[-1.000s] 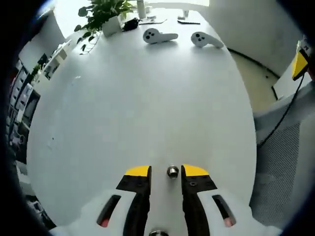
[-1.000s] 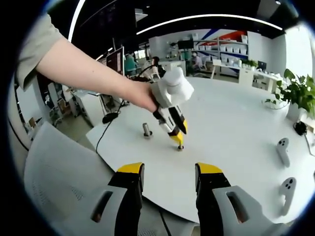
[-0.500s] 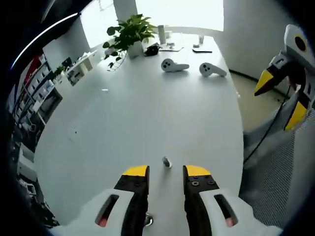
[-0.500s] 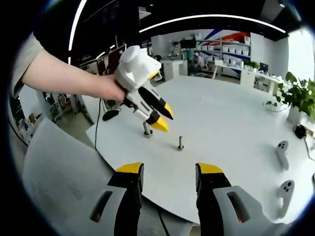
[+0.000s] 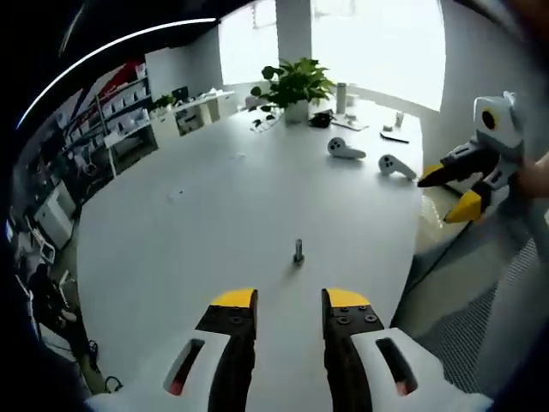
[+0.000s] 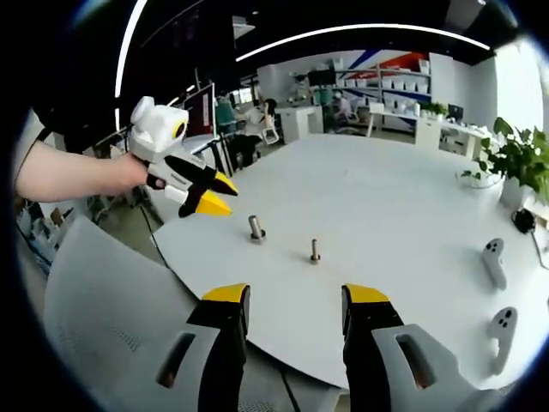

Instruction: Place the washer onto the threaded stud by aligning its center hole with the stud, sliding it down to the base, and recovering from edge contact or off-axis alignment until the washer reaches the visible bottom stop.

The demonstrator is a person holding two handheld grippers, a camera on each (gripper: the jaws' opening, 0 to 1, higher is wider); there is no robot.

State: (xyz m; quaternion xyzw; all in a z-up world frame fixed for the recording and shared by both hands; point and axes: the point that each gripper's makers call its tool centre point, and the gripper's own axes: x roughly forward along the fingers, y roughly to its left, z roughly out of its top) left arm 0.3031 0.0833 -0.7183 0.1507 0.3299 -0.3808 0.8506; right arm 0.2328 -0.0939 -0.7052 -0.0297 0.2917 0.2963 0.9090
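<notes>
A small threaded stud (image 5: 298, 251) stands upright on the white round table (image 5: 214, 215), free of both grippers. In the right gripper view the stud (image 6: 315, 251) has a wider ring at its foot; whether that ring is the washer is too small to tell. My left gripper (image 5: 290, 300) is open and empty, well short of the stud. A hand holds the left gripper (image 6: 225, 196) off the table's edge. My right gripper (image 6: 296, 296) is open with nothing between its jaws. The right gripper (image 5: 442, 199) hovers beyond the table rim.
A second, thicker metal post (image 6: 256, 227) stands near the stud. Two white handheld controllers (image 5: 345, 150) (image 5: 395, 166) and a potted plant (image 5: 296, 86) sit at the far end. A grey mesh chair (image 6: 103, 326) is beside the table edge.
My left gripper has lifted off the stud and drawn back past the table edge, leaving the stud standing alone. The right gripper has hardly moved.
</notes>
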